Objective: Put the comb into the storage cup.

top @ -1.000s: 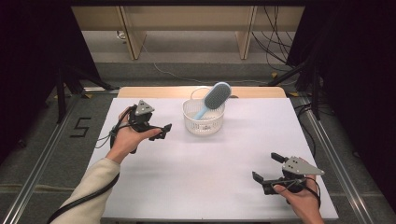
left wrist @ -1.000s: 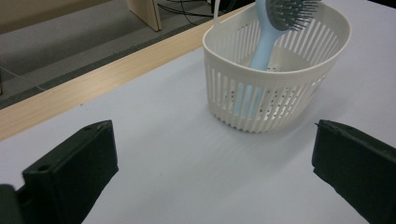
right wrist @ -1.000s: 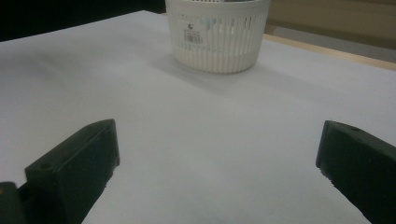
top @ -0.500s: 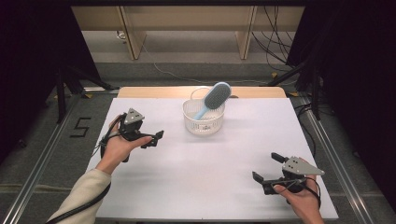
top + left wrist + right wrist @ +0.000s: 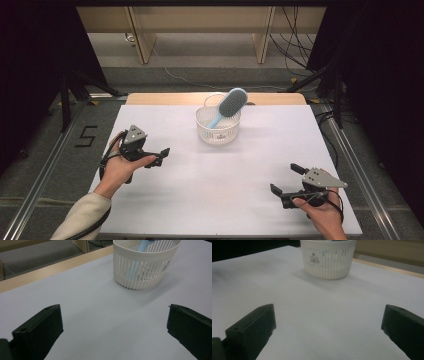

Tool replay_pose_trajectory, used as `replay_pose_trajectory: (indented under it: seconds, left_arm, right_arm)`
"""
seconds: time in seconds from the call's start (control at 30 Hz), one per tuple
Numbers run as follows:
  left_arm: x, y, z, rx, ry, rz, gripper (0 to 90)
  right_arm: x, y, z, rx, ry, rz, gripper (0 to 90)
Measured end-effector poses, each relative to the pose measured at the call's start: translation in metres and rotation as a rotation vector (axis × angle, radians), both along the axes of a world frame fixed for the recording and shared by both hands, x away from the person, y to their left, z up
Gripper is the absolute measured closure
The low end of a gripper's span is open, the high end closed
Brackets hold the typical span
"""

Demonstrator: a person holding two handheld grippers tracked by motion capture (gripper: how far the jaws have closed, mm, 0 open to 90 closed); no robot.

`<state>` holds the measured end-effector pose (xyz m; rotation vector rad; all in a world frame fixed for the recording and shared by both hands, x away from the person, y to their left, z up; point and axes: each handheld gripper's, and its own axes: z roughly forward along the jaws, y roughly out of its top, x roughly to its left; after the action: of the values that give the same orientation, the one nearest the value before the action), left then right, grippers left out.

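- Brush [image 5: 227, 106] stands in the basket [image 5: 218, 131], far middle of the tabletop [image 5: 210, 190].
- Both tools, left [image 5: 159, 156] and right [image 5: 286, 179], gape wide, empty.
- Go left tool first, it's nearer; pinch the brush head, lift straight up.

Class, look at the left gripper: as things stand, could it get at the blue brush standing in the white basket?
Probably yes. The left gripper is open and faces the basket across bare table; the brush head sticks up above the rim.
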<state>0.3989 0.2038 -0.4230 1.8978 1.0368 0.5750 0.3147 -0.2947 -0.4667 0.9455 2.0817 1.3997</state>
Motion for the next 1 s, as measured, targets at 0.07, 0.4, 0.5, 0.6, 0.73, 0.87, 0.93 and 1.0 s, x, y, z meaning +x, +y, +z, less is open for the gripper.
replay_pose_trajectory:
  seconds: [0.07,0.4,0.5,0.6,0.73,0.87,0.93,1.0]
  left_arm:
    - [-0.003,0.000,-0.001,0.001,0.001,-0.002,0.0]
    - [-0.016,0.002,-0.005,0.020,0.001,-0.014,0.0]
    - [-0.020,0.002,-0.006,0.019,-0.002,-0.016,0.0]
    - [-0.025,0.001,-0.007,0.025,-0.007,-0.022,0.0]
    - [-0.030,0.000,-0.009,0.034,-0.015,-0.030,0.0]
    - [-0.035,0.000,-0.011,0.039,-0.019,-0.034,0.0]
    - [-0.038,0.000,-0.013,0.043,-0.024,-0.036,0.0]
    - [-0.040,0.000,-0.014,0.045,-0.027,-0.038,0.0]
  right_arm:
    - [0.000,0.000,0.000,0.000,-0.001,-0.001,0.2]
    - [0.000,0.000,0.000,0.002,-0.001,-0.002,0.2]
    - [0.000,0.000,0.000,0.003,-0.002,-0.002,0.2]
    - [0.000,0.000,0.000,0.002,-0.001,-0.002,0.2]
    - [0.000,0.000,0.000,0.001,-0.001,-0.001,0.2]
    - [0.000,0.000,0.000,0.000,-0.002,-0.001,0.2]
    - [0.000,0.000,0.000,0.000,-0.003,0.001,0.2]
    - [0.000,0.000,0.000,-0.001,-0.003,0.002,0.2]
